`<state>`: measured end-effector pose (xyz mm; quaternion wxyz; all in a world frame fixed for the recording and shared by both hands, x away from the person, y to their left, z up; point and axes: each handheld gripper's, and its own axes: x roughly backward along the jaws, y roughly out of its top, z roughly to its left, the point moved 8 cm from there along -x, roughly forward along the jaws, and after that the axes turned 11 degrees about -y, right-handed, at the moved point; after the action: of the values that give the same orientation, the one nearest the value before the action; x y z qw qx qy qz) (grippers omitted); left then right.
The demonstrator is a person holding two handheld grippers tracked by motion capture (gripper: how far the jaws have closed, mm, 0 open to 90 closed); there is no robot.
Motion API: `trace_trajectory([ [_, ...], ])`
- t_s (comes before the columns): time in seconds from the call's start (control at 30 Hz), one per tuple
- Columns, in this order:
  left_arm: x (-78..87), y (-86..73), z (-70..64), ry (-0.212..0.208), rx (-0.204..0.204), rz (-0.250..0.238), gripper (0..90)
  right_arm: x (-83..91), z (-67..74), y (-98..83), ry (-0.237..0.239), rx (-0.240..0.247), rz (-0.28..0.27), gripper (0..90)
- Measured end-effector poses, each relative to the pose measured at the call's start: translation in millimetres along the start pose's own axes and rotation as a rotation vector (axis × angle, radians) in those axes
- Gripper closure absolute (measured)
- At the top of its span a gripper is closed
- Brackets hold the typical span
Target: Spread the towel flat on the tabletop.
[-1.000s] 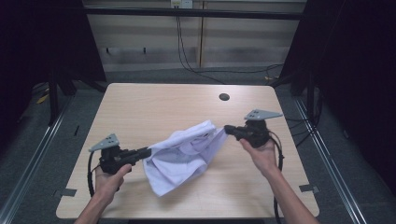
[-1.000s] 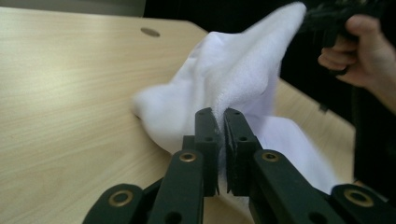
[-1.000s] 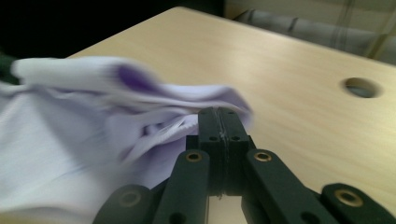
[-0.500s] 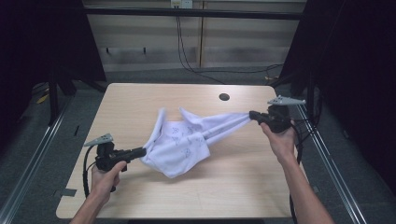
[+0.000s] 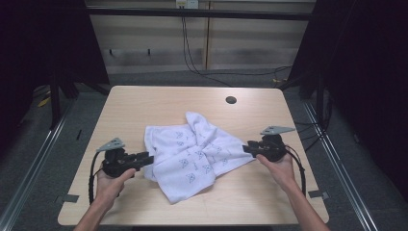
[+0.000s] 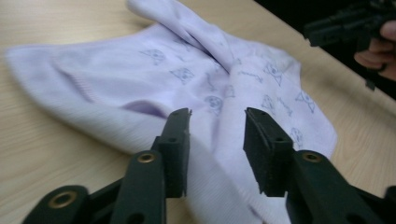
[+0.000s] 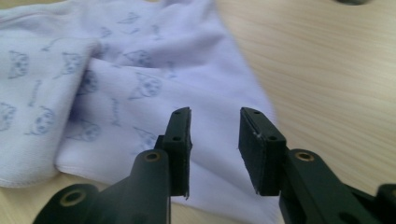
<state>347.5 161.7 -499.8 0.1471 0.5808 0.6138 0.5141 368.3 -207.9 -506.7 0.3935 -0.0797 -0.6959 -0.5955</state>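
Observation:
A white cloth (image 5: 192, 154) printed with small blue cat faces lies crumpled on the wooden table (image 5: 144, 106). My left gripper (image 5: 149, 158) sits at the cloth's left edge. Its jaws have just been opening and stand apart. In the left gripper view (image 6: 217, 116) a fold of the cloth (image 6: 187, 79) runs under the gap, and the pads do not press on it. My right gripper (image 5: 245, 148) is at the cloth's right edge, and its jaws have also just been opening. In the right gripper view (image 7: 215, 114) they stand apart over the cloth's hem (image 7: 116, 93).
A round dark hole (image 5: 231, 100) sits in the tabletop behind the cloth. Bare wood surrounds the cloth on all sides. Black curtains flank the table and cables (image 5: 192, 53) hang at the back wall. The other gripper (image 6: 345, 23) shows far off in the left gripper view.
The cloth was stretched in the air between both shut grippers; now it lies slack on the table. Both jaws have opened and let it go. The right hand has dropped toward the table.

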Motion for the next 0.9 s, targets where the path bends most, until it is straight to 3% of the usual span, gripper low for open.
trace_trajectory([
  [0.03, 0.0, 0.0, 0.0, 0.000, 0.000, 0.000, 57.9, 0.0, 0.0, 0.0, 0.000, 0.000, 0.000, 64.2],
  [0.13, -17.8, 0.6, 1.1, 0.026, -0.030, 0.068, 52.4, -22.1, 20.0, 2.0, 0.058, 0.030, 0.025, 59.6],
  [0.2, -24.1, -0.8, 11.0, 0.049, -0.012, 0.080, 46.6, -43.6, 41.4, 5.3, 0.108, 0.078, 0.049, 52.7],
  [0.23, -25.7, -5.2, 19.6, 0.093, -0.020, 0.116, 46.6, -48.0, 45.7, 6.3, 0.117, 0.088, 0.049, 51.5],
  [0.3, -26.9, -7.6, 22.3, 0.101, -0.011, 0.123, 46.5, -52.8, 51.5, 7.5, 0.133, 0.093, 0.049, 50.2],
  [0.43, -26.1, -18.3, 31.3, 0.157, -0.043, 0.181, 44.3, -67.9, 64.0, 7.2, 0.154, 0.113, 0.057, 45.4],
  [0.53, -25.1, -25.2, 35.5, 0.158, -0.017, 0.192, 41.5, -71.8, 65.6, 2.7, 0.143, 0.123, 0.071, 44.0],
  [0.57, -25.2, -24.0, 35.3, 0.148, -0.030, 0.185, 48.4, -73.2, 64.8, -1.2, 0.138, 0.124, 0.081, 45.2],
  [0.63, -27.7, -21.3, 33.3, 0.131, -0.072, 0.197, 51.5, -73.6, 64.0, -2.5, 0.134, 0.124, 0.089, 46.2],
  [0.7, -30.7, -18.7, 30.7, 0.125, -0.081, 0.181, 55.1, -75.0, 63.6, -4.4, 0.138, 0.117, 0.090, 47.9],
  [0.83, -36.9, -20.8, 39.1, 0.093, -0.057, 0.224, 58.7, -76.4, 65.8, -5.5, 0.146, 0.121, 0.089, 61.4],
  [0.87, -36.9, -20.8, 39.1, 0.093, -0.057, 0.224, 61.8, -76.4, 65.8, -5.5, 0.146, 0.121, 0.089, 61.4],
  [0.9, -38.1, -21.0, 39.7, 0.083, -0.055, 0.229, 67.7, -76.5, 63.8, -5.9, 0.133, 0.119, 0.095, 69.7],
])
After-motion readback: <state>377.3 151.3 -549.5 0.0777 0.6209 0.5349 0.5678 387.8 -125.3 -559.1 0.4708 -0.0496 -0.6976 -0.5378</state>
